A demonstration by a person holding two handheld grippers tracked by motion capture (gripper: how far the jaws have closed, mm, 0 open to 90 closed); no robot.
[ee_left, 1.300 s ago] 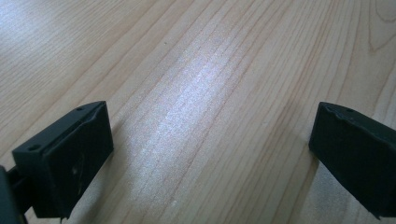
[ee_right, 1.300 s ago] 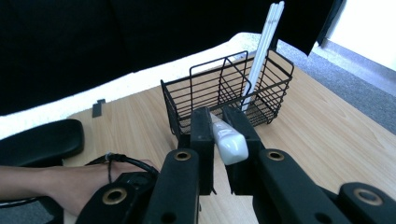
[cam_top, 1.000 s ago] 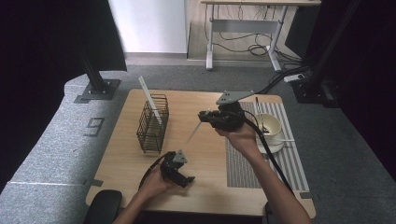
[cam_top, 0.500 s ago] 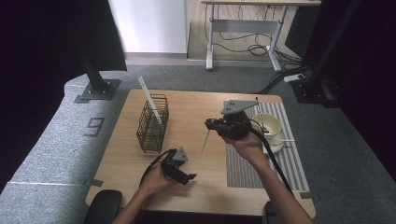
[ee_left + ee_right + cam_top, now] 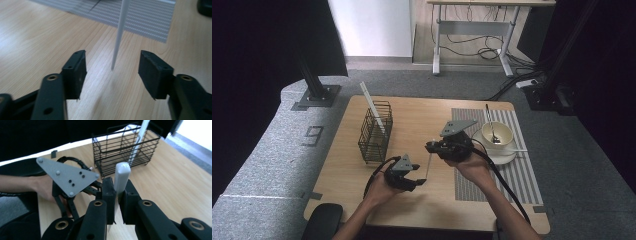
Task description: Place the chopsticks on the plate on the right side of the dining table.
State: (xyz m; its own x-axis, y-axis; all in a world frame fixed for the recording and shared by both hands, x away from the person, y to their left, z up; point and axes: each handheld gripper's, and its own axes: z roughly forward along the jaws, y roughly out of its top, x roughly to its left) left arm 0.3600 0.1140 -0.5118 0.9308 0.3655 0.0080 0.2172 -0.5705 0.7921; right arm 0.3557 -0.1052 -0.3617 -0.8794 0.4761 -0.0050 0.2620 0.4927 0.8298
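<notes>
While clamped: right tongs (image 5: pixel 115 202) on chopstick (image 5: pixel 121 178)

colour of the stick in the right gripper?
White; the stick shows best in the right gripper view, clamped by the right gripper.

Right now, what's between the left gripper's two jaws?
The tip of the white chopstick hangs in the gap, touching neither jaw of the left gripper, with bare wooden table behind it. The right gripper clamps its upper end, per both gripper views.
</notes>
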